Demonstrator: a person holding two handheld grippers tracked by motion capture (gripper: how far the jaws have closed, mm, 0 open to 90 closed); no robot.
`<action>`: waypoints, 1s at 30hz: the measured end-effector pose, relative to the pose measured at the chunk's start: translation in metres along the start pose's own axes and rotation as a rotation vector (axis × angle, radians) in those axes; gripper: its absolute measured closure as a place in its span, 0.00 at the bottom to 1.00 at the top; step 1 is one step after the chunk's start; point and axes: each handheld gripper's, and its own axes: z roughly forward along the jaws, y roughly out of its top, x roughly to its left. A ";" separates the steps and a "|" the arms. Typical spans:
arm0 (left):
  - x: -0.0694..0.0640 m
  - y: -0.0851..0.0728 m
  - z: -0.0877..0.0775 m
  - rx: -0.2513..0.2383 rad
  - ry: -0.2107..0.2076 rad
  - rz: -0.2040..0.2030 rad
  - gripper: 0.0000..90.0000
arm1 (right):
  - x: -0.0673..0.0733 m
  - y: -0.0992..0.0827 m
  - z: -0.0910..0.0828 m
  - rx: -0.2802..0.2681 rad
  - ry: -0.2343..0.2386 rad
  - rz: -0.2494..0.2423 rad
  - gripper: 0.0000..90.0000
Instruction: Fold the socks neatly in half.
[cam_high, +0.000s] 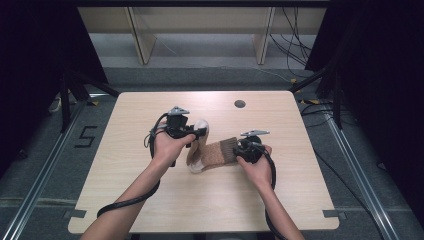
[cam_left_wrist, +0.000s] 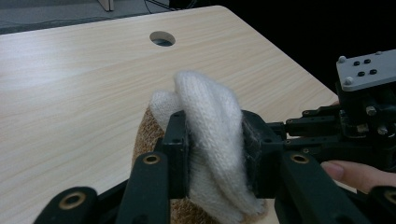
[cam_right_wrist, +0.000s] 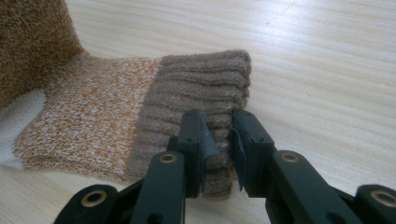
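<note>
Pale wood makes up the table (cam_high: 150, 200), a broad top with a round hole (cam_high: 240, 104) near its far edge; in the left gripper view the same hole (cam_left_wrist: 162, 38) sits beyond the jaws. Grey floor and dark stands surround the table on all sides.

Near the middle of the table lies a sock (cam_high: 215, 152), knitted in speckled brown and white, with a ribbed brown cuff (cam_right_wrist: 201, 88) at one end and a white toe (cam_left_wrist: 210, 121) at the other. Its cuff end lies flat on the wood towards the person's right, while the toe end is lifted off the table and bent upward towards the left.

From the bottom of the high view come two forearms, each hand carrying a black tool with a trailing cable. The left gripper (cam_high: 197, 132) is clamped on the white toe: in its own view the two black pads press the thick white knit from both sides, with the fabric bulging above them. The right gripper (cam_high: 239, 149) pinches the ribbed cuff; in its own view the jaws squeeze a fold at the cuff's near edge (cam_right_wrist: 219, 161), low over the table. Beyond the left gripper's jaws, the right gripper (cam_left_wrist: 303, 135) points in from the side, a fingertip (cam_left_wrist: 355, 173) just below it.
</note>
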 end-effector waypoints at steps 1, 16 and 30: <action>-0.001 0.000 0.001 -0.009 0.000 -0.009 0.73 | 0.000 0.000 0.000 0.001 0.000 0.000 0.82; -0.005 0.000 0.009 0.012 -0.005 0.007 0.73 | 0.000 -0.001 0.001 -0.009 0.020 0.017 0.82; -0.011 -0.001 0.017 0.013 -0.015 0.005 0.73 | -0.001 -0.001 -0.001 -0.001 0.008 0.011 0.82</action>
